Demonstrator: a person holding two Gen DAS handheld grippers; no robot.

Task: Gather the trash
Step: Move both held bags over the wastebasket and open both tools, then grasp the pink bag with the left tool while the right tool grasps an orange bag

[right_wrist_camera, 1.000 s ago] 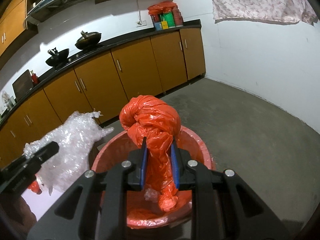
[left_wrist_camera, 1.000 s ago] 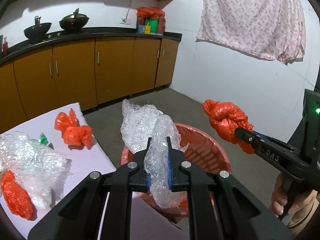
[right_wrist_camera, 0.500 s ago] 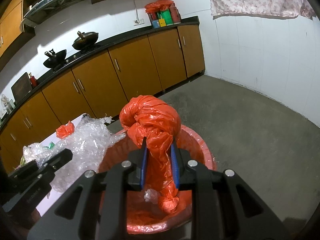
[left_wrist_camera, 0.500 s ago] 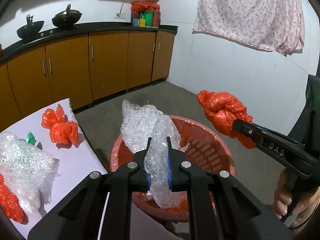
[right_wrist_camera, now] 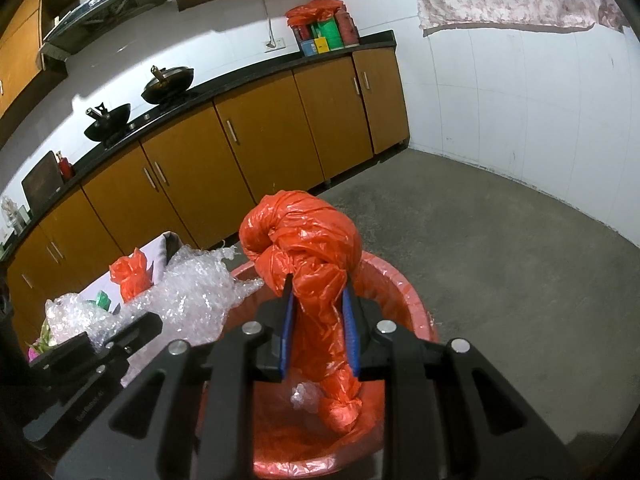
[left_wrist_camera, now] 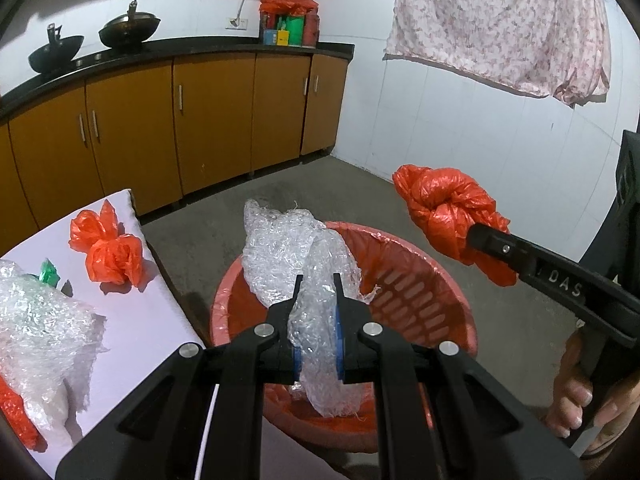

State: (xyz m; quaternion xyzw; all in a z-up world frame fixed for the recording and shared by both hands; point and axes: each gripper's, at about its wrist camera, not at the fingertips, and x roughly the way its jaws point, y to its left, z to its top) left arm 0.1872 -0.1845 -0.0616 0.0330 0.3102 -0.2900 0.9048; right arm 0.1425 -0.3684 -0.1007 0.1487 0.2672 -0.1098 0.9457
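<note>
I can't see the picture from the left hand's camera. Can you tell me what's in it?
The left gripper pinches crumpled bubble wrap above a red basket on the floor. Beside it, the right gripper, jaws opening, has a knotted orange bag between them. More orange bags lie on a white table.

We read only "DAS" in white on the black finger of the right gripper (left_wrist_camera: 486, 246); other small print is illegible.

Woks (left_wrist_camera: 129, 32), cabinets (left_wrist_camera: 214, 120), floral cloth (left_wrist_camera: 500, 24).
</note>
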